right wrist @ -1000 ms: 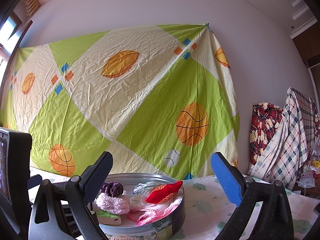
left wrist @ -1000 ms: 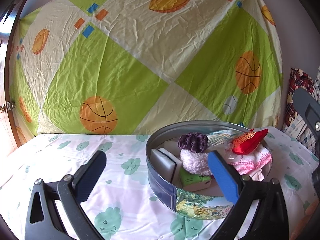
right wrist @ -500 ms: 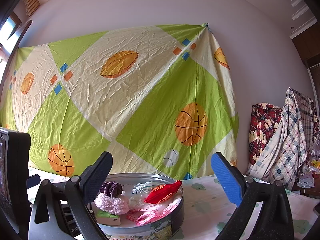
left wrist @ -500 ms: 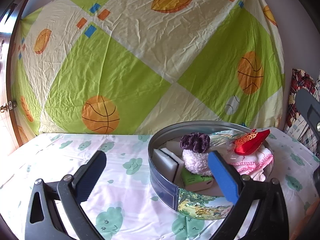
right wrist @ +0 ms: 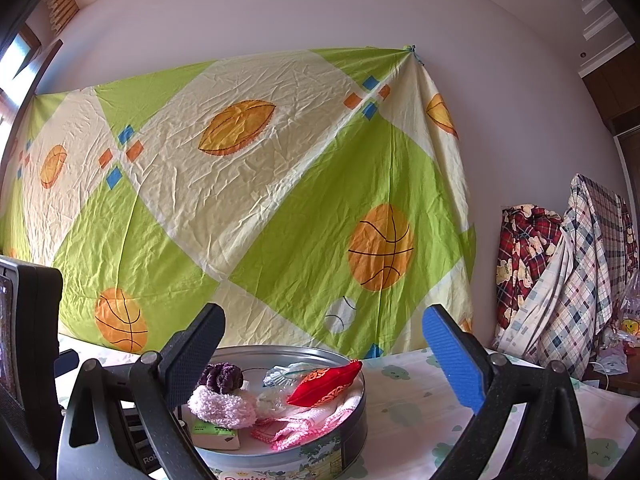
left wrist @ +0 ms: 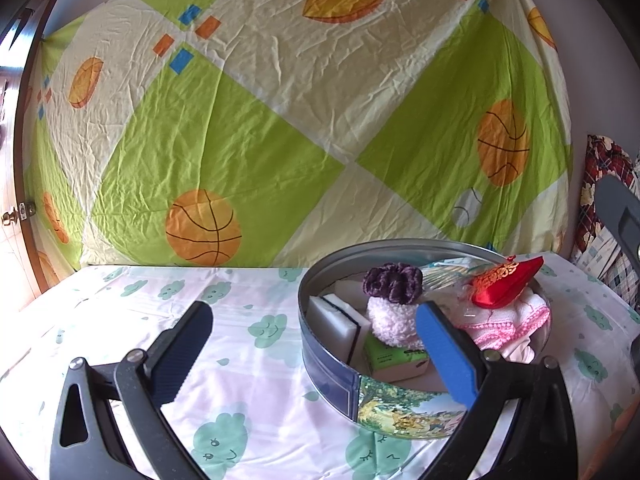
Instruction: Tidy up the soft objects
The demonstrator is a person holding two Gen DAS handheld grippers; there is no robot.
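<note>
A round blue tin (left wrist: 336, 376) stands on the table; it also shows in the right wrist view (right wrist: 352, 436). It holds a red pouch (left wrist: 506, 286), a purple scrunchie (left wrist: 394, 282), a fluffy pink scrunchie (left wrist: 390, 322), a pink cloth (left wrist: 508, 324), white sponges (left wrist: 332, 326) and a green pack (left wrist: 394, 358). My left gripper (left wrist: 316, 354) is open and empty, its right finger in front of the tin. My right gripper (right wrist: 322, 360) is open and empty, raised above the tin's right side.
A white tablecloth (left wrist: 240, 360) with green clouds covers the table. A green and cream sheet (left wrist: 280, 120) hangs on the wall behind. Plaid fabrics (right wrist: 560, 280) hang at the far right. The other gripper's body (right wrist: 28, 340) is at the left edge.
The left wrist view has drifted slightly, with the tin a little further right in frame. Both grippers stay open and empty.
</note>
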